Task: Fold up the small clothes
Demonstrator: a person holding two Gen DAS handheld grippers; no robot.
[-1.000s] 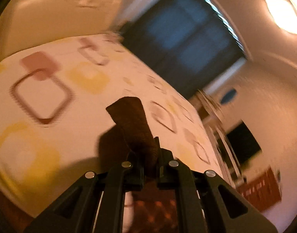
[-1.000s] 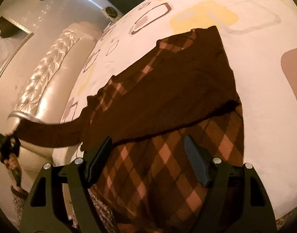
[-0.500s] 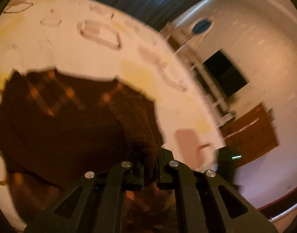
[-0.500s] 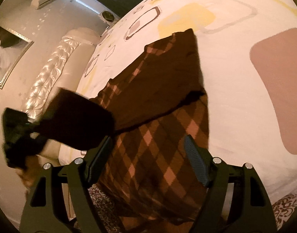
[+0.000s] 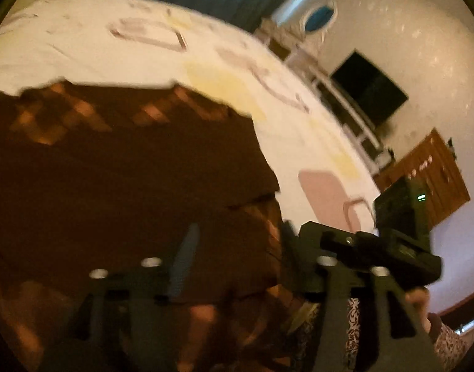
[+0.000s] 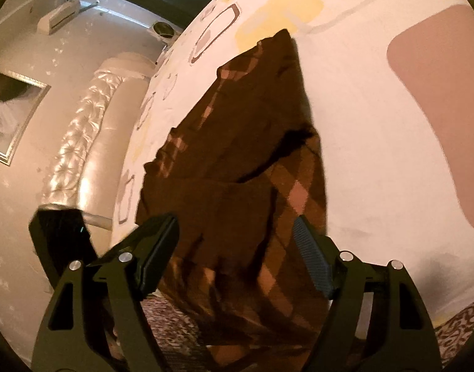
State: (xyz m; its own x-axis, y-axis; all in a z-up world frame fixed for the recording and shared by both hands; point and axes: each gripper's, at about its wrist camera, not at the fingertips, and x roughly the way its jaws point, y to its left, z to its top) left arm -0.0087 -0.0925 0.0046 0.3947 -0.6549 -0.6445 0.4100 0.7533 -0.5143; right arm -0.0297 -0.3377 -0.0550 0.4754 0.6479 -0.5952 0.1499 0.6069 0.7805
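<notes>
Right wrist view: we see the brown argyle sweater (image 6: pixel 237 167) flat on the bed (image 6: pixel 361 142), sleeve folded across.
Left gripper (image 5: pixel 237 260) jaws opening, nothing pinched (sleeve released to lie); right gripper (image 6: pixel 237 254) spread, empty, poised above the hem.

Brown argyle sweater (image 6: pixel 237 167) (pale pink diamonds), white bedsheet (image 6: pixel 361 142).

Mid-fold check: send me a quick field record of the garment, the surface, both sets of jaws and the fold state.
garment: brown argyle sweater, lying flat
surface: patterned bedsheet
sleeves: both folded across the body
left gripper: jaws opening, over the sweater, nothing pinched
right gripper: jaws open, empty, above the sweater's near edge
next, probably: fold the body
</notes>
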